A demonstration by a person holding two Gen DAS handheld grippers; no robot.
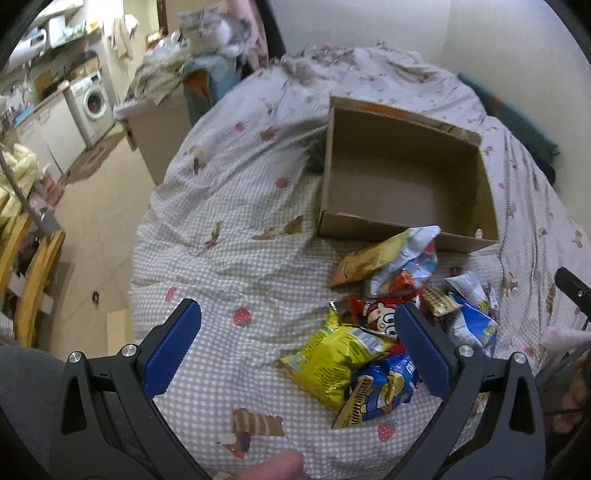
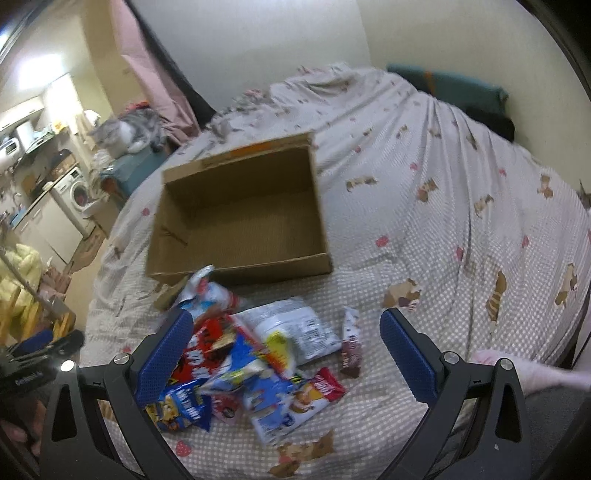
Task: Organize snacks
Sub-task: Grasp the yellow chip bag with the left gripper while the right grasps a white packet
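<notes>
An empty open cardboard box (image 1: 402, 184) sits on the checked bedspread; it also shows in the right wrist view (image 2: 240, 218). A loose pile of snack packets lies in front of it: a yellow bag (image 1: 332, 360), a blue bag (image 1: 384, 387), a red packet (image 1: 380, 314) and an orange-and-white bag (image 1: 384, 258). In the right wrist view I see a white packet (image 2: 295, 328), a red packet (image 2: 207, 347) and a small brown bar (image 2: 351, 343). My left gripper (image 1: 297, 325) is open and empty above the pile's left side. My right gripper (image 2: 286, 332) is open and empty over the pile.
The bed (image 1: 236, 206) drops off to the floor (image 1: 103, 229) on the left. A cat (image 1: 214, 29) lies on a stand beyond the bed. A washing machine (image 1: 92, 103) and cabinets are far left. A teal pillow (image 2: 447, 86) lies at the bed's far end.
</notes>
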